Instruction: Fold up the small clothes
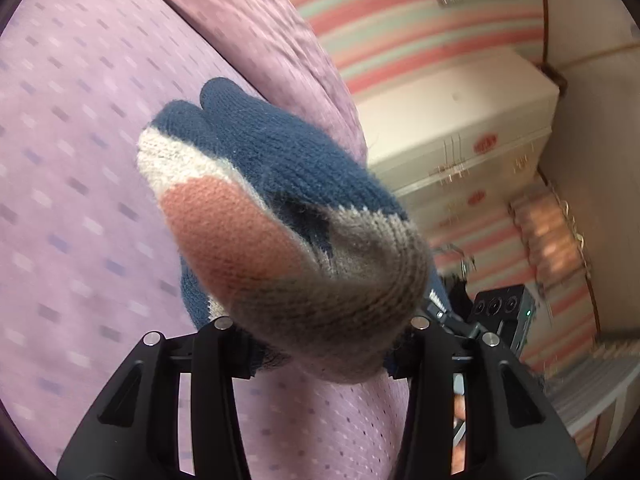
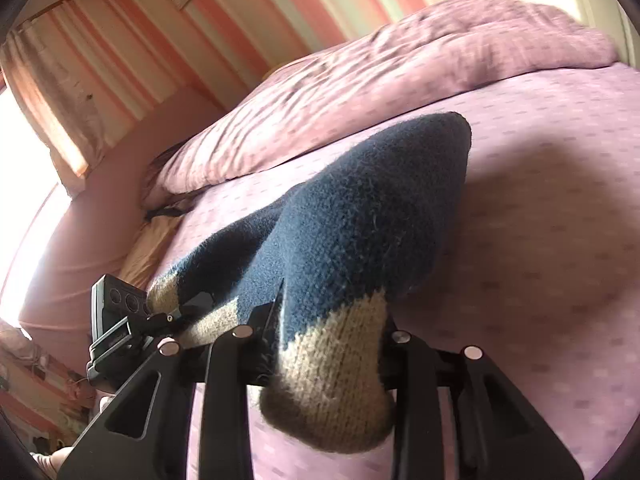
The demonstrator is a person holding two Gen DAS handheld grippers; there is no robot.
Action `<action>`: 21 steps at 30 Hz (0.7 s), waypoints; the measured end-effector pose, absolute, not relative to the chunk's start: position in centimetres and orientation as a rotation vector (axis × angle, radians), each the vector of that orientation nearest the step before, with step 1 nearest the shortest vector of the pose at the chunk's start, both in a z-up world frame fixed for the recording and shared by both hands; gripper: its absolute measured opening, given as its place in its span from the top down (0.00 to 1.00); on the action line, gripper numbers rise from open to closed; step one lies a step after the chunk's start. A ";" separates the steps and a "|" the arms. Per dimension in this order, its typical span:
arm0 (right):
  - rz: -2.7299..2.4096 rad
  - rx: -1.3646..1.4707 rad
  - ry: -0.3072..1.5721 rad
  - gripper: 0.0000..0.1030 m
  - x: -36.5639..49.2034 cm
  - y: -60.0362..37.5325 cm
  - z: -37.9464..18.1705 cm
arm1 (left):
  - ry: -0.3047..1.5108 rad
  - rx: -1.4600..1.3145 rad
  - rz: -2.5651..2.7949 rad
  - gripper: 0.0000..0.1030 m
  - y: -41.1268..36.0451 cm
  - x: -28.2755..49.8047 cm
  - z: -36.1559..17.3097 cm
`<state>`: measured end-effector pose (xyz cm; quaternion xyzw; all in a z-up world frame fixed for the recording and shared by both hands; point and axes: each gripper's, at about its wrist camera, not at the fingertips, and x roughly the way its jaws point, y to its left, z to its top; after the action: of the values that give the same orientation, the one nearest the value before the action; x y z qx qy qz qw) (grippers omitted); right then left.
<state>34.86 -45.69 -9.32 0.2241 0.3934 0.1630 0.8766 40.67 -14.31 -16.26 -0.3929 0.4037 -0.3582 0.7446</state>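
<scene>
**Knit glove held off the bed between both grippers**

Left gripper (image 1: 320, 356): aimed forward and down over the lilac bedsheet (image 1: 80, 200). Both black fingers (image 1: 212, 360) stand well apart at the bottom of the left wrist view. The grey-beige end of the knit glove (image 1: 288, 216) bulges toward the lens and fills the gap between them. Actual contact is hidden behind the fabric; whether the pads are pressing the glove cannot be told.

Right gripper (image 2: 320, 364): aimed low across the bedsheet (image 2: 540, 260) toward the rumpled duvet (image 2: 380, 80). Its fingers (image 2: 228, 364) are likewise set wide, with the beige band of the glove (image 2: 352, 248) bunched between them. The grip point is covered by fabric; the pinch cannot be confirmed.

Glove position: raised clear of the sheet, close against both cameras, casting a broad shadow on the sheet in the right wrist view.

Glove orientation: in the left wrist view the long axis runs from the grey end at the fingers up and left, away from the lens, ending in rounded navy fingertips; a white stripe and a salmon patch lie on the left side. In the right wrist view the navy body rises up and right to a blunt point, with a second navy fold trailing left toward the other gripper's camera housing (image 2: 116, 320).

Some motion blur in the left wrist view.
</scene>
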 end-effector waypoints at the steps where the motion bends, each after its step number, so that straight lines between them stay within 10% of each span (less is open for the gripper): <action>1: 0.318 0.458 0.818 0.71 33.8 -47.9 -9.2 | 0.893 -0.857 -0.798 0.59 -15.8 40.3 -16.5; 21: 0.208 0.579 0.845 0.67 22.9 -63.7 -18.1 | 1.045 -0.705 -0.786 0.59 -33.3 30.3 -21.8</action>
<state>22.89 -63.71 -18.07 0.2765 0.4034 0.0993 0.8666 30.30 -33.33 -21.76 -0.3208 0.4760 -0.3576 0.7366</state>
